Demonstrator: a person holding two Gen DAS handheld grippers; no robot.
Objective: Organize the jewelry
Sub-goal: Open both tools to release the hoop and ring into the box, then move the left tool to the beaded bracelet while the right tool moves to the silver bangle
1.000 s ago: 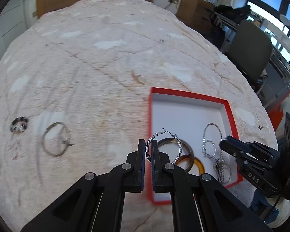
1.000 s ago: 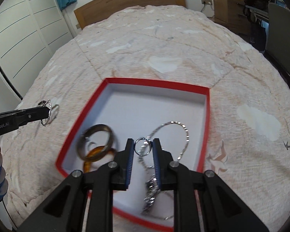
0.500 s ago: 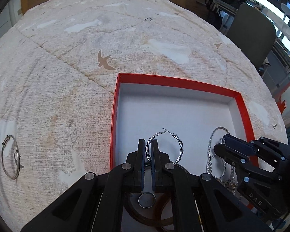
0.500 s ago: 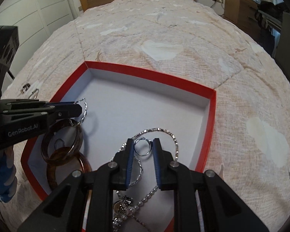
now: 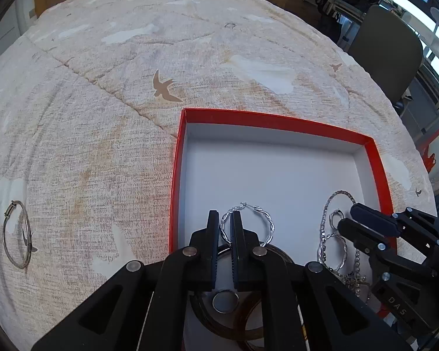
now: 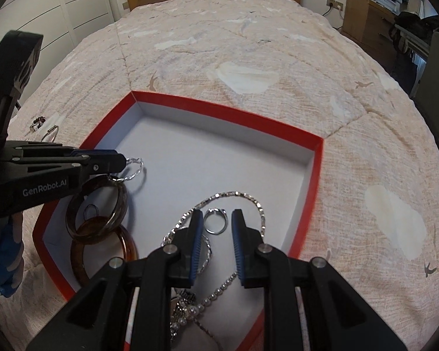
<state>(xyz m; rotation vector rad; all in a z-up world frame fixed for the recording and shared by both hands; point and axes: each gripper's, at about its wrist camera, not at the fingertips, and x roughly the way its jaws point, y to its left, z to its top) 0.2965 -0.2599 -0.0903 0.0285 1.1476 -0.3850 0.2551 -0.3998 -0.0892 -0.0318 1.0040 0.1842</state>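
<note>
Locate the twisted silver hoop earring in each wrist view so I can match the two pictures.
Left wrist view: the twisted silver hoop earring sits low at center, pinched in the left tool over the box floor.
Right wrist view: the hoop is at mid-left, held at the tip of the left tool above the brown bangles.
Shared landmark: the red-rimmed box, whose far rim shows in both.

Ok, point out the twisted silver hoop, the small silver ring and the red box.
twisted silver hoop [image 5: 268, 223]: left wrist view, its right arc.
small silver ring [image 6: 216, 221]: right wrist view, its band.
red box [image 6: 228, 110]: right wrist view, far rim.
</note>
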